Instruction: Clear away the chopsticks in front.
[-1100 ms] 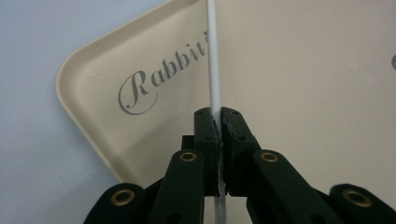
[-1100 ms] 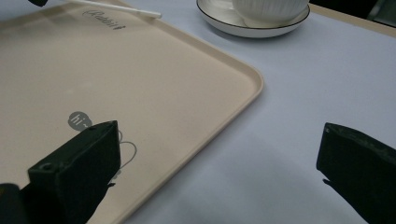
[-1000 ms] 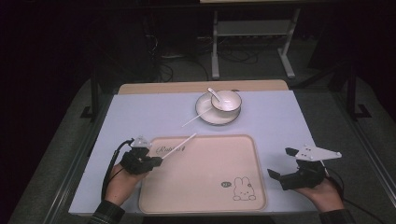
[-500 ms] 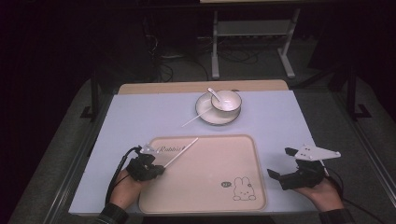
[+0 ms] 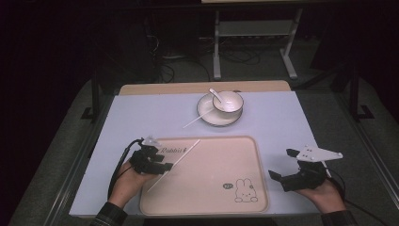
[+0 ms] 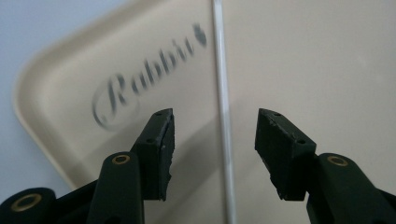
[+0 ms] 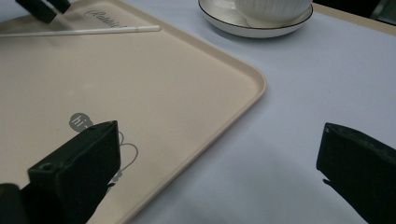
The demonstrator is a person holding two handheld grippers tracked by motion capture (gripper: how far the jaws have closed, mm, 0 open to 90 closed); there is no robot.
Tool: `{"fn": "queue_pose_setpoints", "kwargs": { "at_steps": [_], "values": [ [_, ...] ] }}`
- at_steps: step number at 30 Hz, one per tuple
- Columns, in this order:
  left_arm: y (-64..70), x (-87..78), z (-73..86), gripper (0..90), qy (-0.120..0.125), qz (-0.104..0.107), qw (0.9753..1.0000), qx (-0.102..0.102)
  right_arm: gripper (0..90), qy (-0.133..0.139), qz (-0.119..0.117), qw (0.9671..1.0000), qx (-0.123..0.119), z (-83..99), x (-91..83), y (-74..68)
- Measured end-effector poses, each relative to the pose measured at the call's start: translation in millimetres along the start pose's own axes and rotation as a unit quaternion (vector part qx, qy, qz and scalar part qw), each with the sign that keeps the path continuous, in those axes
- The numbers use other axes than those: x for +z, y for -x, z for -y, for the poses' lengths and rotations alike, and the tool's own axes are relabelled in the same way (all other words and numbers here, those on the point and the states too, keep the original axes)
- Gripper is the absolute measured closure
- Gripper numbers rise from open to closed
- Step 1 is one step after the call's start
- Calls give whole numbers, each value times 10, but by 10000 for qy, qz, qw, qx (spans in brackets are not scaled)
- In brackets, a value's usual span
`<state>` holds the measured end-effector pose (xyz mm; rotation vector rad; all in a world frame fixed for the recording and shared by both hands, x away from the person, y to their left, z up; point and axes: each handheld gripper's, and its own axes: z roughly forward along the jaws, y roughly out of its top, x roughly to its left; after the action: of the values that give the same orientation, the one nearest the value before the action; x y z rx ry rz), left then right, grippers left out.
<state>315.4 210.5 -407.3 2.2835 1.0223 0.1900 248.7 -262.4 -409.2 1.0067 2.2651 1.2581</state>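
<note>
A thin white chopstick point(image 5: 175, 164) lies slantwise on the beige rabbit tray point(image 5: 216, 165). My left gripper point(image 5: 164, 165) sits at the tray's left side, open, with the chopstick point(image 6: 222, 93) running between its jaws on the tray point(image 6: 303, 60); neither pad touches it. My right gripper point(image 5: 282, 164) hovers open beside the tray's right edge, nothing between its jaws point(image 7: 219, 158). A second chopstick point(image 5: 196, 119) leans on the rim of a white plate point(image 5: 211, 120) that carries a white bowl point(image 5: 229, 101) with a spoon point(image 5: 215, 93).
The tray's raised rim point(image 7: 254, 93) lies just left of the right gripper. Plate and bowl point(image 7: 273, 9) stand beyond the tray on the pale blue table point(image 5: 141, 117). A wooden strip point(image 5: 202, 87) borders the table's far edge, with a metal stand point(image 5: 254, 42) behind.
My left gripper has drawn back toward the person along the tray's left side. More of the chopstick now shows lying on the tray. The right gripper has stayed put.
</note>
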Motion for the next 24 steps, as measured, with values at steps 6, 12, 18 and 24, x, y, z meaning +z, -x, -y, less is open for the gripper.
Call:
{"fn": "queue_pose_setpoints", "kwargs": {
  "at_steps": [6,12,18,24],
  "values": [
    [-110,21,-367,412,148,-51,9998,120,0,15,5,10000,1,2,-8,8],
    [-177,172,-749,429,173,35,9994,295,0,33,4,10000,27,8,-13,16],
    [-243,323,-1111,462,175,-34,9987,476,0,61,-10,10000,26,8,-17,22],
    [-375,520,-1389,534,96,-19,9986,522,0,66,-26,10000,24,9,-18,25]
  ]
}}
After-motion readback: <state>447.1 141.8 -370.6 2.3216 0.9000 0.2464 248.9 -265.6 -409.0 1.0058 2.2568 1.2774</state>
